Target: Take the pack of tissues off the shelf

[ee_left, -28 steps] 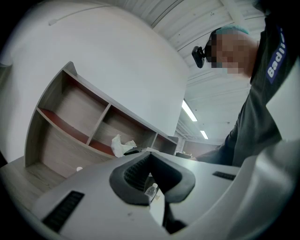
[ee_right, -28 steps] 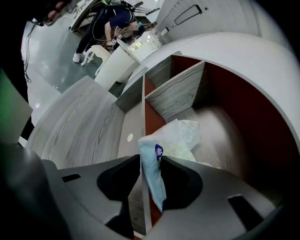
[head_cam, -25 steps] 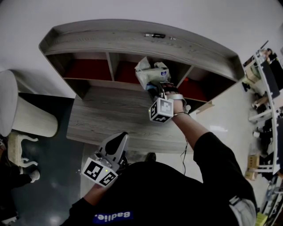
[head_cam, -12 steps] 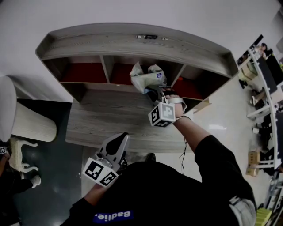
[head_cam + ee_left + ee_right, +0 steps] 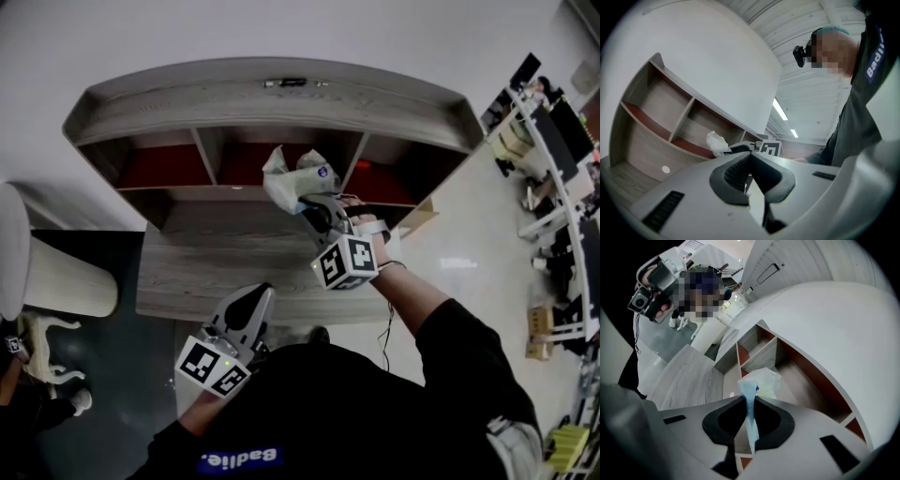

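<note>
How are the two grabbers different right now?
The right gripper has just been closing and pinches the tissue pack; the left gripper is shut on nothing. The right gripper reaches out to the shelf; the left gripper sits near the person. Both are the same two-jaw tool.

In the head view, the spot where the right gripper's [image 5: 314,208] jaws, which have just been closing with the pack's [image 5: 295,180] flap between them, meet that flap is too dark and small to make out. The pack's print is too small to read. A small dark thing [image 5: 292,83] on top of the shelf [image 5: 187,98] can't be identified. The picture's left edge cuts off a white rounded thing [image 5: 11,234]. In the left gripper view, the left gripper [image 5: 751,153] hides the pack's lower part.
</note>
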